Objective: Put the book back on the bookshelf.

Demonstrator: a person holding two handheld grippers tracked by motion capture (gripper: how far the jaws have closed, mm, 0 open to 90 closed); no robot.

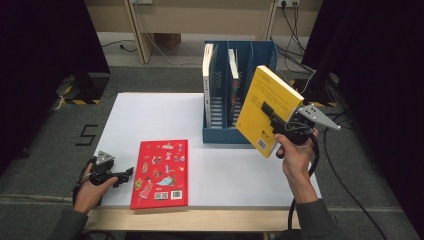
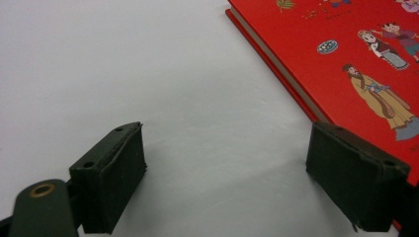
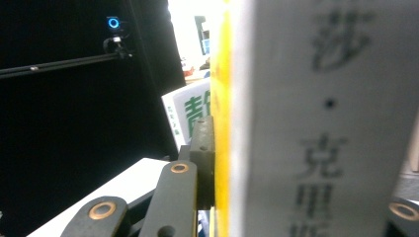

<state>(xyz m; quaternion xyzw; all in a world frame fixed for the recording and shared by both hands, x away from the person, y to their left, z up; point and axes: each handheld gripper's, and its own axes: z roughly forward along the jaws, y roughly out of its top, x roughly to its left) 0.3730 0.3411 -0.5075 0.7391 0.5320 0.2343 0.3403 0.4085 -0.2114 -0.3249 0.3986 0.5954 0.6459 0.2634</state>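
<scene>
The white table [image 1: 150,120] is carrying everything, and places here are told from the blue file rack [image 1: 220,132] standing at its far side. Two books are sitting upright inside the rack's compartments. A red book [image 1: 161,172] is lying flat on the table, nearer the person than the rack and off to its left. A yellow book [image 1: 267,110] is hanging tilted in the air right in front of the rack's right end, its back cover facing the high camera. The right gripper [image 1: 274,120] is pinching this yellow book across its thickness, the jaws pressing on the covers. The left gripper [image 1: 122,176] is resting on the table just left of the red book, its jaws standing spread with nothing but bare table between them.
</scene>
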